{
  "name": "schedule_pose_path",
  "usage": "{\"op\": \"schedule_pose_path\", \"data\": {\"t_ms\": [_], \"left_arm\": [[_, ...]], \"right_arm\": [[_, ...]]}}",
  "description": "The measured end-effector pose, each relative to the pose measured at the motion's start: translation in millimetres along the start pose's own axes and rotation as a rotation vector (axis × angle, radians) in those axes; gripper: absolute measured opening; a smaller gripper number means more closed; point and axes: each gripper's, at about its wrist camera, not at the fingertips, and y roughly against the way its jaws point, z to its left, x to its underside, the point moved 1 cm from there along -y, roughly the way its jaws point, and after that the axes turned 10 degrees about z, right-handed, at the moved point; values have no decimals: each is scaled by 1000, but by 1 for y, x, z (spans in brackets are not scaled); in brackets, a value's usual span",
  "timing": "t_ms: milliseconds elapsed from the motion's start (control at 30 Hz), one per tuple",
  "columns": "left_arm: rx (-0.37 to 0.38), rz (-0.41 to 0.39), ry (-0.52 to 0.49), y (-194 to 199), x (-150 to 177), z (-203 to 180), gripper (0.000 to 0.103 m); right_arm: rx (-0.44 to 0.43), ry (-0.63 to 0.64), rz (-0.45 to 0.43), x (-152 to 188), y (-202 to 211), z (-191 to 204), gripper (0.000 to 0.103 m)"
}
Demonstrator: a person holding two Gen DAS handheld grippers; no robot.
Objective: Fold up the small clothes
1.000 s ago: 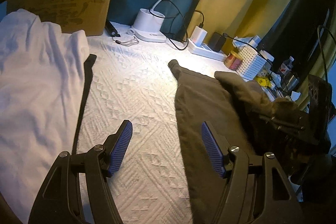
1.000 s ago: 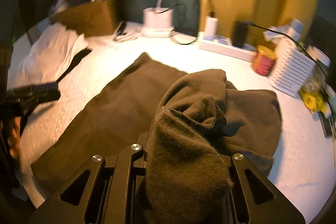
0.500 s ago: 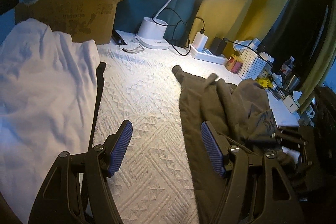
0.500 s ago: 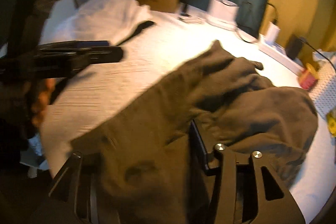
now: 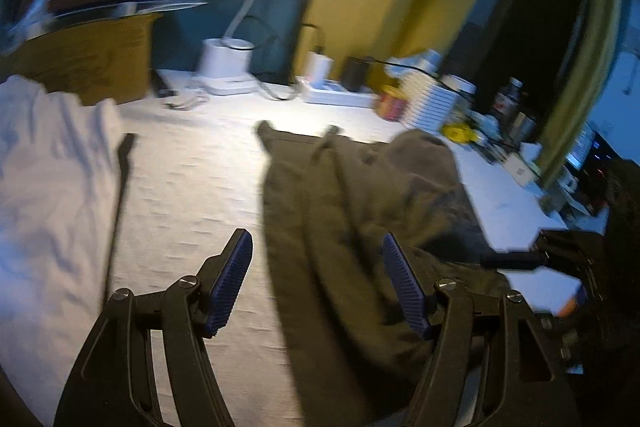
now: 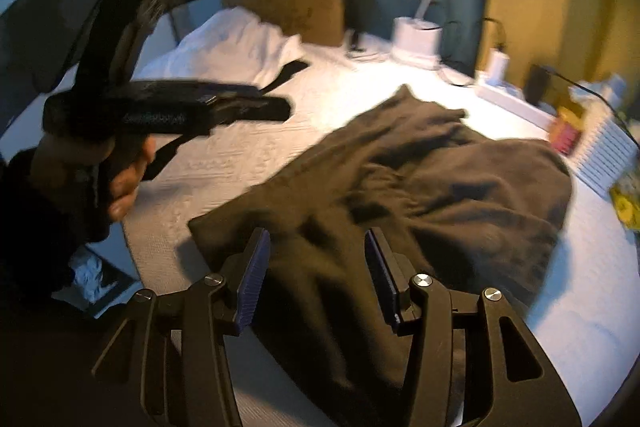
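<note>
A dark olive-brown garment [image 6: 420, 187] lies rumpled on the white quilted table [image 6: 240, 155], partly doubled over itself at the right; it also shows in the left wrist view [image 5: 360, 203]. My right gripper [image 6: 316, 243] is open and empty just above the garment's near edge. My left gripper [image 5: 316, 251] is open and empty, hovering over the garment's left edge. It appears in the right wrist view [image 6: 168, 107] at the left, held by a hand.
A white cloth pile [image 5: 52, 163] with a black strap [image 5: 120, 195] lies at the left. A cardboard box [image 5: 88, 59], lamp base [image 5: 224, 63], power strip [image 5: 340, 95], red tin [image 5: 390, 103] and white basket [image 5: 432, 103] line the back and right edges.
My right gripper has opened and let go of the brown garment, which has dropped onto the table. Both grippers have shifted; the current frames are motion-blurred.
</note>
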Motion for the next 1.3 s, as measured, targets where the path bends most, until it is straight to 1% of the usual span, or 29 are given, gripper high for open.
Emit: {"op": "schedule_pose_path", "data": {"t_ms": [67,133,267,333,367,400,433,467,500,600,733,833,900,1000,1067,1133,1200,1233,1300], "left_arm": [[35,9,-26,-2,1,-12,68],[56,57,-59,-13,6,-24,68],[32,201,-99,-41,25,-36,68],[31,241,-116,-48,35,-42,67],[33,250,-138,-49,41,-46,63],[35,249,-156,-48,44,-51,44],[28,250,-175,-48,47,-55,34],[5,252,-190,-47,48,-58,15],[-15,250,-202,-46,49,-59,2],[-25,203,-195,-27,42,-56,2],[-84,166,-194,-8,36,-44,2],[-80,194,-188,-10,41,-36,2],[-78,235,-180,-17,48,-31,2],[-88,273,-142,-25,55,-24,4],[-89,271,-126,-24,54,-22,6],[-121,260,-123,-22,49,-22,17],[-144,231,-120,-19,43,-21,55],[-139,213,-115,-18,39,-20,60],[-131,190,-102,-18,29,-18,62]], "right_arm": [[25,-42,-19,10,9,-14,53],[52,-93,-26,21,15,-32,53],[133,-195,-9,47,17,-64,53],[150,-252,-3,62,16,-79,53],[152,-274,1,69,15,-85,53],[157,-294,7,76,15,-90,53],[161,-313,14,82,13,-95,53],[159,-328,16,87,12,-98,53],[150,-346,18,93,11,-101,53],[138,-371,23,101,9,-103,54],[120,-363,24,104,11,-100,54],[96,-360,37,110,8,-93,54],[83,-349,53,113,3,-86,54],[102,-331,62,118,-2,-74,54],[91,-320,69,118,-1,-71,54],[94,-316,68,117,1,-71,54],[101,-316,65,115,3,-73,54],[106,-317,63,114,4,-75,54],[115,-322,52,110,7,-80,54]]}}
